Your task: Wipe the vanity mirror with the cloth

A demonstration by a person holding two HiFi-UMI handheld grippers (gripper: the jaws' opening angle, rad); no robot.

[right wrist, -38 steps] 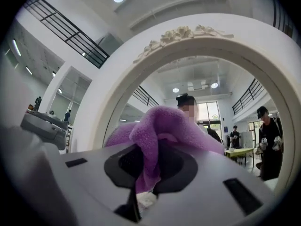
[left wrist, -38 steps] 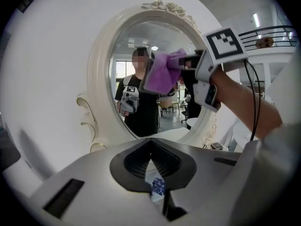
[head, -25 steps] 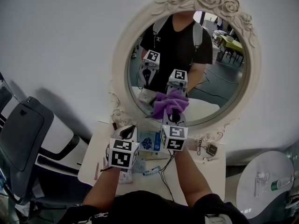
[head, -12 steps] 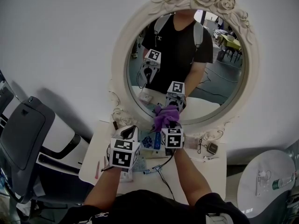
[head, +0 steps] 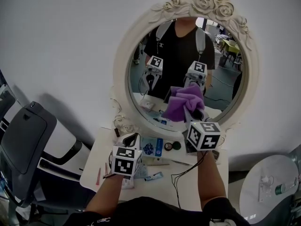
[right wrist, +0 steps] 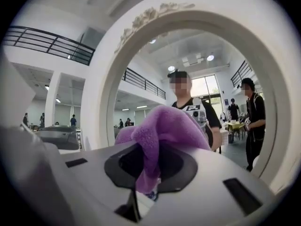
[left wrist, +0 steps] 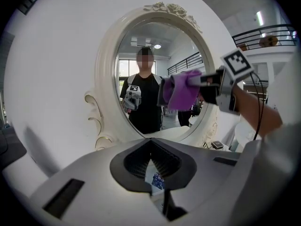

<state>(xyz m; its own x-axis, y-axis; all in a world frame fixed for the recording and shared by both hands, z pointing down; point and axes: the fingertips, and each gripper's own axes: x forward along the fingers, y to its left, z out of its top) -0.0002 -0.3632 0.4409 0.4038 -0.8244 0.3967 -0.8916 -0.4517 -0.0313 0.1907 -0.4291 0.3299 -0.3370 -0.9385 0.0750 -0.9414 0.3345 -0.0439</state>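
— One big thing first?
— The oval vanity mirror (head: 176, 55), in a white frame carved with roses, hangs on the wall above a white table (head: 94, 161).
— And the purple cloth (head: 186, 105)?
— It is bunched against the lower right of the glass. The right gripper (right wrist: 148, 178) has its jaws clamped on a fold of it.
— The left gripper (left wrist: 153, 173)?
— It is low over the table, below the frame's lower left. Its jaws are drawn almost together with nothing between them.
— Anything smaller?
— A blue packet (head: 149, 148) lies on the table under the mirror.
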